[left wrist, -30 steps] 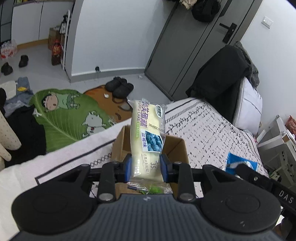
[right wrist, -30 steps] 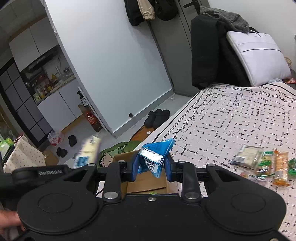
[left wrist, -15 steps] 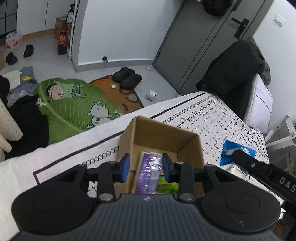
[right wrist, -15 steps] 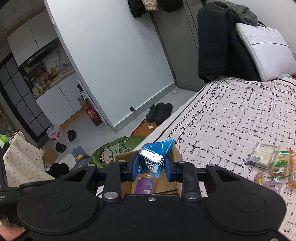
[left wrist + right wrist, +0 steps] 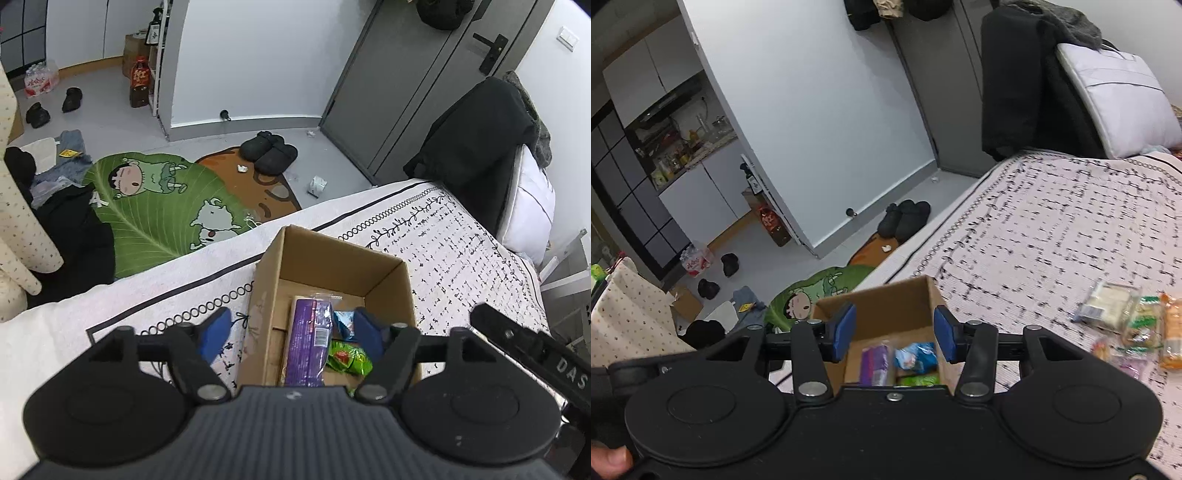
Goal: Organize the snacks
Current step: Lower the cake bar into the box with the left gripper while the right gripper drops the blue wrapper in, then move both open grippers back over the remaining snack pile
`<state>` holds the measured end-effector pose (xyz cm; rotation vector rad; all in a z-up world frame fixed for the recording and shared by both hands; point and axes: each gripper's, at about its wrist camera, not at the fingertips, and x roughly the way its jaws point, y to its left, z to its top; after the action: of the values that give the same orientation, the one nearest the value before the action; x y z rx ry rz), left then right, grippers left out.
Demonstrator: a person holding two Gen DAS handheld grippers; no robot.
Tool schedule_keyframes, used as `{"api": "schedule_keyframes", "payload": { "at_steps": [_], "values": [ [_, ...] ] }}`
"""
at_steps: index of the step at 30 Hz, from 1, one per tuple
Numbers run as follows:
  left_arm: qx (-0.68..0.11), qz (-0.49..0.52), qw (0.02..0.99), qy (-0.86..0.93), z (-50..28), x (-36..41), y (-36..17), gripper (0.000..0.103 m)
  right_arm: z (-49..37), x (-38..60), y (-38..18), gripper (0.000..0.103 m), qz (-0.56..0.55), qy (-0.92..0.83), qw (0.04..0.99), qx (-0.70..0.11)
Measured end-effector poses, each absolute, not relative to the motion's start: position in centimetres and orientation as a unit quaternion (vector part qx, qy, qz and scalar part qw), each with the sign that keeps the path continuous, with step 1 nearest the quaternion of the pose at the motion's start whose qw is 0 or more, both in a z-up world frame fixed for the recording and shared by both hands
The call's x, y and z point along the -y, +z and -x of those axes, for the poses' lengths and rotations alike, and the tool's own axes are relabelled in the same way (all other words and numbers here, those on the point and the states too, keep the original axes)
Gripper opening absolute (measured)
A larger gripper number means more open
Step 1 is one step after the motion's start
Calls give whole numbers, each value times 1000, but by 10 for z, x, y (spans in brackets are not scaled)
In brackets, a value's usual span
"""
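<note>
Both grippers, left gripper (image 5: 291,328) and right gripper (image 5: 892,328), are hanging wide open and empty over your cardboard box (image 5: 388,273) on the bed (image 5: 1052,229). Loose snack packets (image 5: 1126,321) are lying far right: light, crinkly, slippery; you're best pinching them mid-body.

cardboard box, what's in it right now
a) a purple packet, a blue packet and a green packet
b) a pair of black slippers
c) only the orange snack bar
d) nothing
a: the left wrist view shows the cardboard box holding a purple packet, a blue packet and a green packet, with both tongs open above it.
</note>
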<state>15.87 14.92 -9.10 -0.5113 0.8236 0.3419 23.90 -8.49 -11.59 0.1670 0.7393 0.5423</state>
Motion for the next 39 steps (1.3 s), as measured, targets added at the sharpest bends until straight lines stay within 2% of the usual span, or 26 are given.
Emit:
{"api": "schedule_keyframes", "payload": {
  "at_steps": [4, 10, 12, 15, 19, 29, 39],
  "values": [
    [-395, 243, 870, 168, -154, -144, -86, 77, -232, 101, -114, 53, -77, 254, 896, -357],
    [-390, 230, 878, 159, -148, -123, -76, 83, -223, 125, -104, 67, -75, 248, 900, -350],
    [-387, 226, 880, 158, -146, -117, -73, 83, -220, 133, -101, 77, -75, 246, 902, -346],
    [-386, 222, 882, 154, -144, -107, -69, 85, -216, 146, -97, 84, -74, 242, 906, -339],
    [-397, 218, 880, 145, -146, -89, -66, 92, -213, 166, -95, 86, -79, 234, 908, -337],
    [-397, 215, 884, 120, -150, -43, -50, 92, -203, 211, -85, 93, -80, 215, 915, -330],
    [-400, 205, 888, 100, -152, -6, -41, 92, -200, 257, -76, 94, -81, 196, 923, -321]
  ]
}}
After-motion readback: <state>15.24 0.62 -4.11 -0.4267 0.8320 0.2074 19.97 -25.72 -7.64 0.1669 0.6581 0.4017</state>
